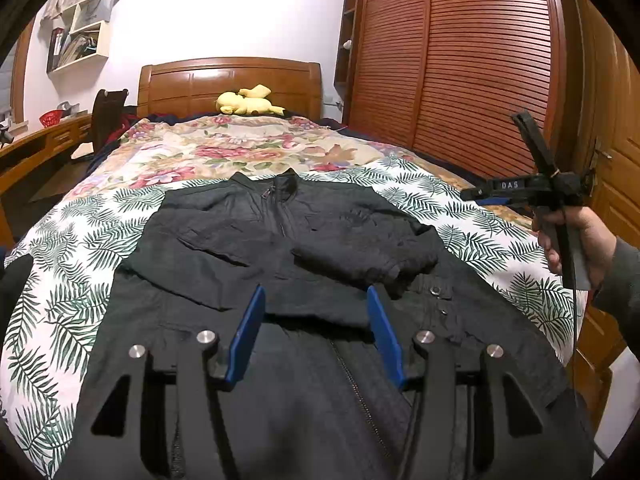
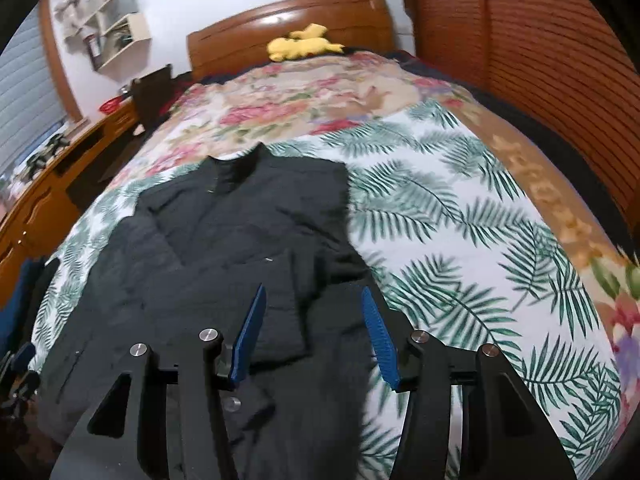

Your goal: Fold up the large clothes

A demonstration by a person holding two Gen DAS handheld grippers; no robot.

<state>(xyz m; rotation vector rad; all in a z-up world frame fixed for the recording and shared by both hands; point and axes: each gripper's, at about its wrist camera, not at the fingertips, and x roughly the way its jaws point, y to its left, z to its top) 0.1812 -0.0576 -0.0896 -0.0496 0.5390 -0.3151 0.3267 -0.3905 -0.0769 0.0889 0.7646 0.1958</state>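
Bed [image 1: 480,236] fills both views, its palm-leaf cover near us, a floral quilt [image 1: 224,144] beyond it and a wooden headboard [image 1: 230,84] at the far end. Louvred wardrobe doors [image 1: 460,60] run down the right side, a desk [image 1: 36,148] down the left, white wall shelves [image 1: 80,28] above it. On the palm-leaf cover lies the black jacket [image 1: 280,240], front up, collar toward the headboard, zip running down the middle. Its sleeve [image 1: 360,256] on the right is folded in across the chest; a left sleeve lies in over the body too.

The left gripper [image 1: 316,312] hangs just over the jacket's lower half, blue fingers [image 1: 248,336] about half spread, nothing between them but the cloth below, and I can't say the tips touch it. The right gripper [image 2: 314,316] sits over the jacket's right edge, jaws likewise half apart and empty, with its right finger [image 2: 380,340] out over the bare cover. That view is smeared with blur. From the left camera, the right hand [image 1: 576,240] grips its handle out by the bed's right side, sleeve just showing.

Smallest of all, a yellow plush toy [image 1: 248,102] rests against the headboard.
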